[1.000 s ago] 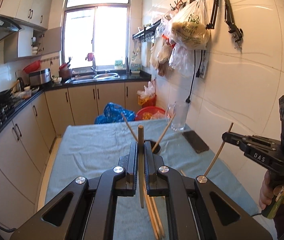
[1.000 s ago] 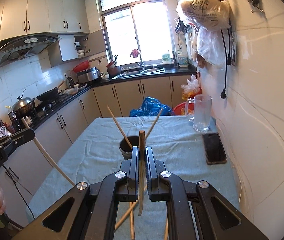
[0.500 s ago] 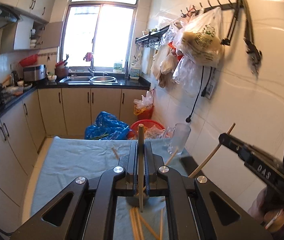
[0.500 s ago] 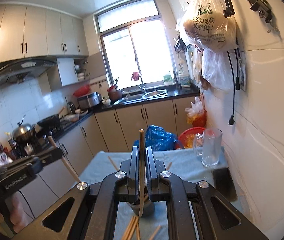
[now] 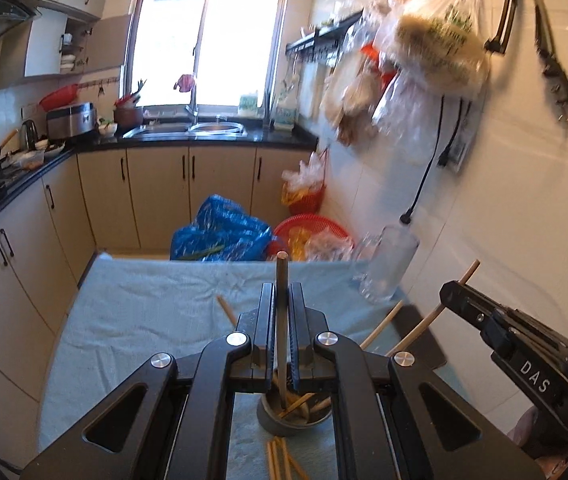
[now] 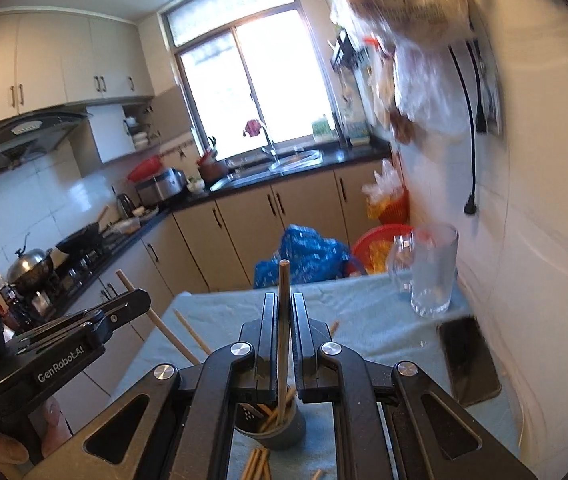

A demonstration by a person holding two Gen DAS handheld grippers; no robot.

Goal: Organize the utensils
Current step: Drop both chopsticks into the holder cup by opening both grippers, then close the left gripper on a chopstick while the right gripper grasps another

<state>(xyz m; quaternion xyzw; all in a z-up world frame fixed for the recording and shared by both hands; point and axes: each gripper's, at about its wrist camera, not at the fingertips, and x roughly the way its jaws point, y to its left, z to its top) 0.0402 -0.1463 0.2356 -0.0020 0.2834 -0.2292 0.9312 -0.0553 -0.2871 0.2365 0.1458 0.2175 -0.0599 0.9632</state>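
Note:
My left gripper is shut on a wooden chopstick, held upright with its lower end inside a dark grey cup that holds several chopsticks. My right gripper is shut on another chopstick, also upright with its lower end in the same cup. Each gripper shows in the other's view: the right one at the right, the left one at the left. Loose chopsticks lie on the blue cloth in front of the cup.
A clear glass mug stands at the table's far right by the tiled wall. A black phone lies near it. Bags hang on wall hooks above. Kitchen cabinets and a sink lie beyond the table.
Both grippers have risen and tilted over the cup, carrying their chopsticks from beside it until the lower ends stand inside it. The cup now sits directly beneath both grippers.

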